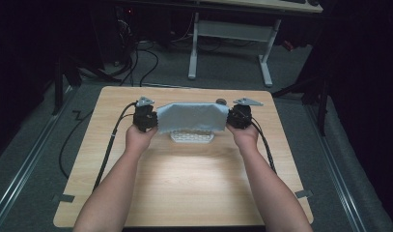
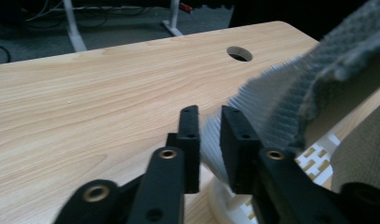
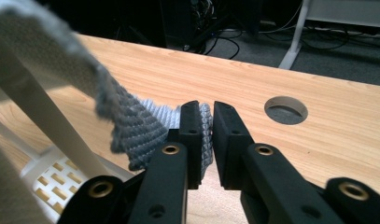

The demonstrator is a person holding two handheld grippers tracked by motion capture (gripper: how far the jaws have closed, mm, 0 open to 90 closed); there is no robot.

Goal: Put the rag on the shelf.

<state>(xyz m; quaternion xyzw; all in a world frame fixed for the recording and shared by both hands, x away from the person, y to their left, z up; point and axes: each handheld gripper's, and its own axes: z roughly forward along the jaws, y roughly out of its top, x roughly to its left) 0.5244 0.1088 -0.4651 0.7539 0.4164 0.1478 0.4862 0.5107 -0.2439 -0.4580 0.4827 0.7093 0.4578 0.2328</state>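
A light grey-blue cloth (image 1: 193, 117) hangs stretched between both grippers above the far half of the wooden table (image 1: 184, 179). My left gripper (image 1: 146, 117) is shut on the cloth's left edge, and the cloth (image 2: 276, 100) runs between its black jaws (image 2: 210, 149). My right gripper (image 1: 239, 116) is shut on the right edge, with the cloth (image 3: 131, 126) pinched between its jaws (image 3: 207, 140). Under the cloth sits a white slotted rack (image 1: 192, 137), partly hidden; the rack's base (image 2: 313, 158) and its white bars (image 3: 43, 109) appear in the gripper views.
The table has a round cable hole (image 3: 285, 109) near its far right corner, also the hole (image 2: 239, 53) beyond the left gripper. Cables trail from both grippers along the table. A white-legged desk (image 1: 230, 34) and floor cables lie beyond the far edge.
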